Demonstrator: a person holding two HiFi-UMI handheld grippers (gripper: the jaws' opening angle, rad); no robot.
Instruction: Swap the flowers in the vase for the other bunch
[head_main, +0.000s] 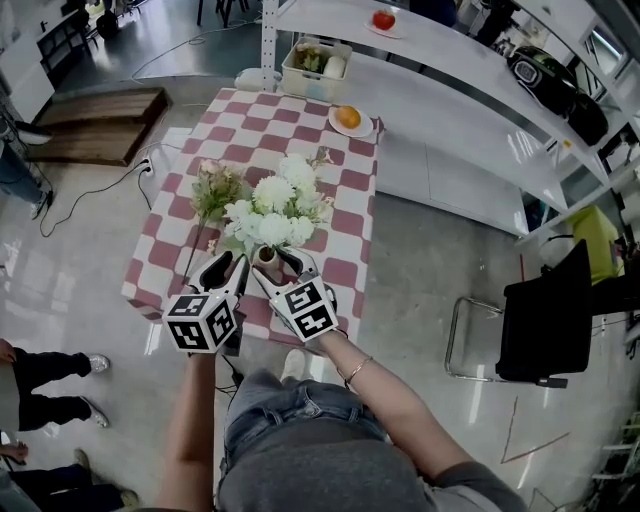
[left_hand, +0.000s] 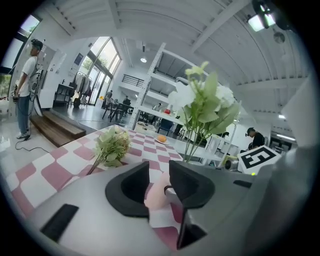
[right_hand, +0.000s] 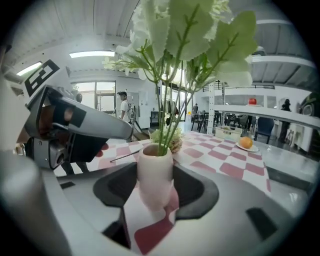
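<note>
The right claw (right_hand: 156, 192) is gripping the vase (right_hand: 155, 165) of white flowers (head_main: 272, 205), the left claw (left_hand: 159, 182) is hovering alongside, half-open and gripping nothing, and the other bunch (head_main: 215, 190) is lying on the tabletop (head_main: 345, 215) beyond.

Large open-plan hall, a lab or studio workspace rather than a home: high white ceiling (left_hand: 150, 20) with strip lights (right_hand: 92, 54), tall glazed wall (left_hand: 100, 65), glossy pale floor (head_main: 430, 290), and rows of desks and chairs (left_hand: 117, 107) at the far end. Household items appear only as set-dressing: one table under a pink-and-white checked cloth (head_main: 350, 235), a plate with an orange (head_main: 349, 120), a crate of props (head_main: 317, 65), long white shelving (head_main: 440, 45), a black chair (head_main: 545, 320) and a low wooden platform (head_main: 95, 120). Several people stand about on the open floor, one person (left_hand: 25, 90) beside the platform.
</note>
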